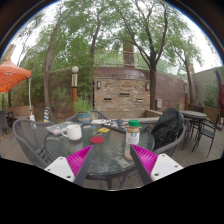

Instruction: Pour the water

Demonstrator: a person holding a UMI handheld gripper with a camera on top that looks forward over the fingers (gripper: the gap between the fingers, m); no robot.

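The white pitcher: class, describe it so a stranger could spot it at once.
Find the round glass patio table ahead of the gripper, whose jaws are open. On its left side stands the white pitcher, beyond the red disc. It alone is plain white with a handle.

Nothing here can be read from where I stand. The bottle (133, 133) on the glass table (105, 160) wears a label, but its print is too small to make out, and the papers (55, 128) lying beside the white pitcher (72, 131) show no legible words either.
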